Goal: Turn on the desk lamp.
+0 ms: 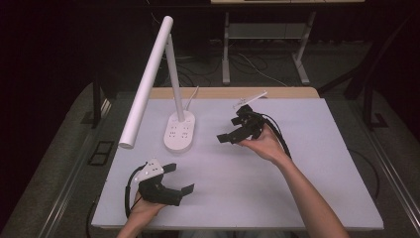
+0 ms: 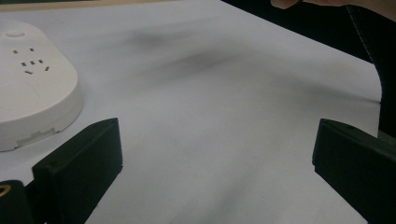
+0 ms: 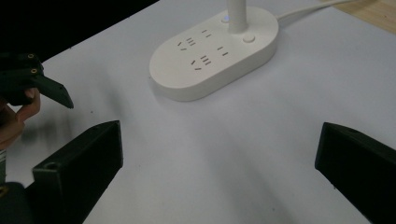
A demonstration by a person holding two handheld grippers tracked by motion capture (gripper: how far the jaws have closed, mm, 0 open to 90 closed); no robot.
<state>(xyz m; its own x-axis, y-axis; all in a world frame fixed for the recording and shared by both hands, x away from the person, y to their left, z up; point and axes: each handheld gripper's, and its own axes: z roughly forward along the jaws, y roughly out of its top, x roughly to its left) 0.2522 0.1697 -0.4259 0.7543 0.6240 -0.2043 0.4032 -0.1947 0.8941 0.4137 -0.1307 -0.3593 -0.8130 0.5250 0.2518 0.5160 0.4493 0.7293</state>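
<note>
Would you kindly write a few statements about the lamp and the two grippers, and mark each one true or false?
1. Both grippers are open. True: the left gripper and right gripper each have jaws spread with nothing between them.
2. The lamp lies on its side. False: it stands upright on its base.
3. The lamp's base has socket holes. True.
4. The right gripper grips the lamp's base. False: it is held apart from it, to its right.
5. A cord leaves the base. True.

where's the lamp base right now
In the high view the lamp base sits on the table left of centre, between the left tool and the right tool, touching neither.
</note>
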